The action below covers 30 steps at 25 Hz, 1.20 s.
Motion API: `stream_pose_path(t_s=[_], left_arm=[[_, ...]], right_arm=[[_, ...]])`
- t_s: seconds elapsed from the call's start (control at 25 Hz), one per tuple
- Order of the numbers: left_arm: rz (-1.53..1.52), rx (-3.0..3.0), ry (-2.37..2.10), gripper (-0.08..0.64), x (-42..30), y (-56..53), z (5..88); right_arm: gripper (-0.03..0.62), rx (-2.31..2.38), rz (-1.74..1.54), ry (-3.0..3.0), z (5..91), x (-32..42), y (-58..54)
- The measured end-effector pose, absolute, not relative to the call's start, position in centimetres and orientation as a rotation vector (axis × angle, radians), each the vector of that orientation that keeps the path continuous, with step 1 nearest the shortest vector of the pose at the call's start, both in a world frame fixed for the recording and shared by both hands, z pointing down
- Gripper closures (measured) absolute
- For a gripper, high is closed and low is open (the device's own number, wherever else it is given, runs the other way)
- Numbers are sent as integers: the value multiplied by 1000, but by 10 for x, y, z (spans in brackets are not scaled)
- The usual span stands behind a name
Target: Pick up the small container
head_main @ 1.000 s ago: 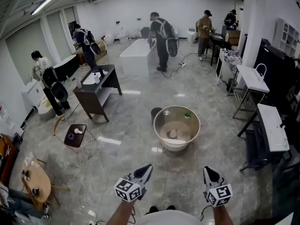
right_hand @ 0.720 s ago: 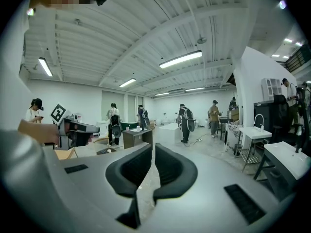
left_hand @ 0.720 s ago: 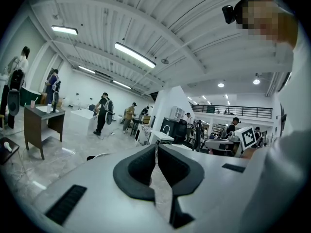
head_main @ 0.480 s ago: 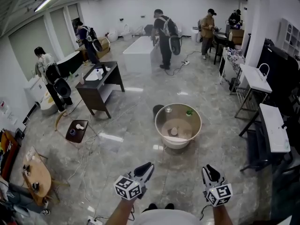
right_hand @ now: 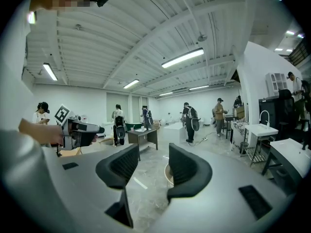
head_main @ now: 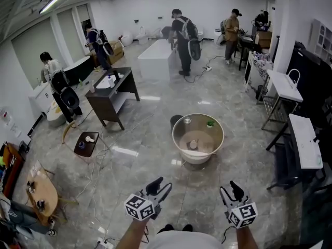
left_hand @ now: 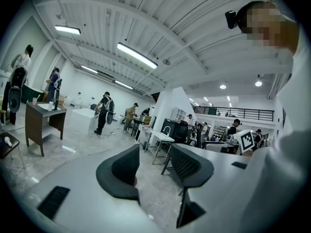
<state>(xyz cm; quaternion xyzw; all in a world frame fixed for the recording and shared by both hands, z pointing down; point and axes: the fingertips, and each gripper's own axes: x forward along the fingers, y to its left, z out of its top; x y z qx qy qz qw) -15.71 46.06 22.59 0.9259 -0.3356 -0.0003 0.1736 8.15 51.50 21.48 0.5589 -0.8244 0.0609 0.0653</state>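
Observation:
A round glass-topped table point(head_main: 176, 139) stands on the marble floor ahead of me. Near its far rim sit a small pale container point(head_main: 187, 121) and a small green item point(head_main: 209, 123); a white object point(head_main: 192, 144) shows lower down through the glass. My left gripper point(head_main: 159, 185) and right gripper point(head_main: 231, 189) hover side by side, well short of the table. Both jaws have just been opening and hold nothing. In the left gripper view my left gripper point(left_hand: 153, 161) frames only floor. In the right gripper view the table's rim point(right_hand: 167, 173) shows between the jaws of my right gripper point(right_hand: 153, 160).
A black bin point(head_main: 175, 122) stands just behind the table. A dark wooden desk point(head_main: 110, 100) and a low stool point(head_main: 84, 143) are to the left, white desks point(head_main: 302, 139) along the right. Several people stand at the back and the left. Cables lie across the floor point(head_main: 93, 175).
Both grippers' jaws went from shut to spread apart. The hands stayed in place; the head view shifted slightly and the people at the back stepped a little.

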Motion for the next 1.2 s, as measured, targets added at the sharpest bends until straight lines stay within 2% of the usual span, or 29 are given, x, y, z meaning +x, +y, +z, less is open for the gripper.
stream_pose_path(t_s=[0.08,0.32,0.76,1.2], left_arm=[[-12,2627,-938,337,-153,463,226],[7,2615,-950,334,-150,466,231],[35,2602,-966,319,-149,449,237],[46,2577,-910,313,-149,372,261]], right_arm=[[373,1686,191,-2485,217,85,515],[344,1687,205,-2484,220,92,516],[344,1660,238,-2490,229,90,497],[344,1682,290,-2422,251,90,429]])
